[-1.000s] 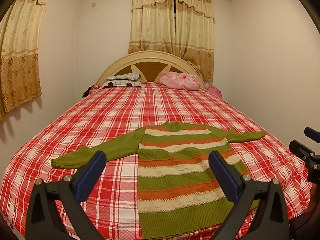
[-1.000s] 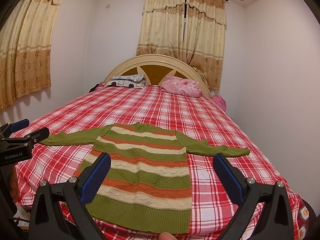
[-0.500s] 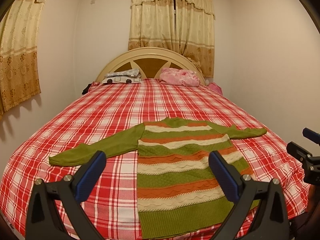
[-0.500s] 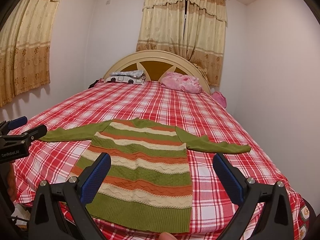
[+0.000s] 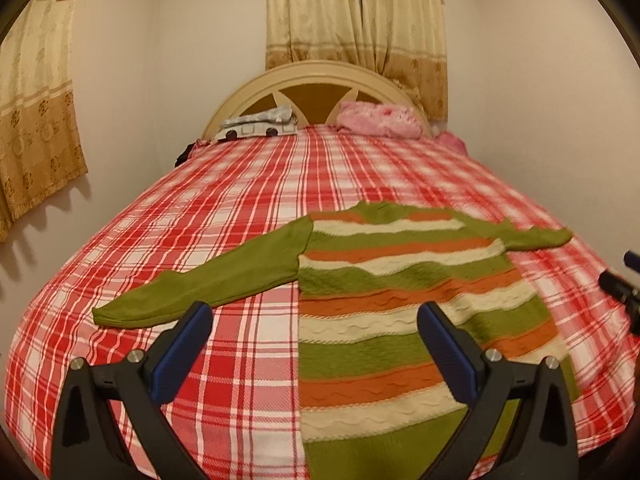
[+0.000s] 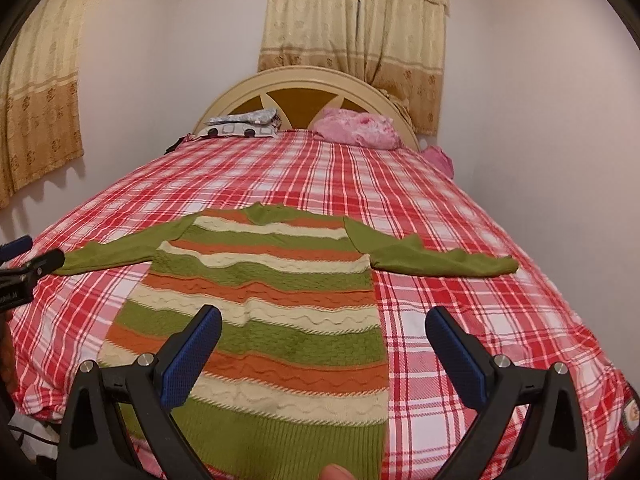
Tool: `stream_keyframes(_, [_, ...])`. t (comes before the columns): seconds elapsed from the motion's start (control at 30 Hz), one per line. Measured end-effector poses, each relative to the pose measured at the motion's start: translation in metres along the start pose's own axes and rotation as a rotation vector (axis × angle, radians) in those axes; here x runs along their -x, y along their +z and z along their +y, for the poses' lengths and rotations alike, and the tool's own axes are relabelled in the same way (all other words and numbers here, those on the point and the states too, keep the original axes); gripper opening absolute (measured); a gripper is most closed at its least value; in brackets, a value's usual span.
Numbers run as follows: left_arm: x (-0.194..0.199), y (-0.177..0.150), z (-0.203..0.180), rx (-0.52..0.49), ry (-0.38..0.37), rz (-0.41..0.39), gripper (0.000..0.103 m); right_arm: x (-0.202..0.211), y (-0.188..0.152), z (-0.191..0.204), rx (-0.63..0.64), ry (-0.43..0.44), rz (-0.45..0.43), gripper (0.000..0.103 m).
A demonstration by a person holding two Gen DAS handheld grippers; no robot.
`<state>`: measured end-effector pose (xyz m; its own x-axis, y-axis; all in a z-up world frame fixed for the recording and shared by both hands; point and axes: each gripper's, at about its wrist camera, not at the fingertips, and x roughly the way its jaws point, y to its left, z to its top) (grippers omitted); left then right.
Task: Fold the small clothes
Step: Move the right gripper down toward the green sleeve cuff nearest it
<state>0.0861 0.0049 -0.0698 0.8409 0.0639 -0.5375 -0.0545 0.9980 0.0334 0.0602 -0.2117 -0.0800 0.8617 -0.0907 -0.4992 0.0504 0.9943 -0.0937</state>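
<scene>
A striped sweater (image 5: 400,300) (image 6: 272,304) in green, orange and cream lies flat on the bed, hem toward me, both green sleeves spread sideways. My left gripper (image 5: 314,344) hovers open above the bed near the hem, over the sweater's left edge, its left fingertip close to the left sleeve (image 5: 192,284). My right gripper (image 6: 322,346) is open too, above the sweater's lower right part, with the right sleeve (image 6: 436,260) beyond it. Neither holds anything. Each gripper shows at the other view's edge.
The bed has a red and white plaid cover (image 5: 240,208) (image 6: 460,320) and a cream arched headboard (image 6: 304,80). A pink pillow (image 6: 356,128) and a grey patterned bundle (image 6: 244,122) lie at its head. Walls and curtains stand behind; a fingertip (image 6: 336,472) shows at the bottom edge.
Both grippers have moved forward and tilted down toward the bed, so the sweater looks larger and nearer. Both stay open; the sweater has not moved.
</scene>
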Motion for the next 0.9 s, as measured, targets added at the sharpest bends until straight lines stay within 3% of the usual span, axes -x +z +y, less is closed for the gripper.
stream_keyframes(0.4, [-0.093, 0.023, -0.011, -0.054, 0.025, 0.116, 0.103, -0.112, 0.007, -0.050, -0.043, -0.009, 0.136, 0.102])
stream_keyframes(0.9, [-0.190, 0.044, -0.052, -0.133, -0.020, 0.206, 0.103, -0.210, 0.019, -0.158, -0.133, -0.144, 0.243, 0.102])
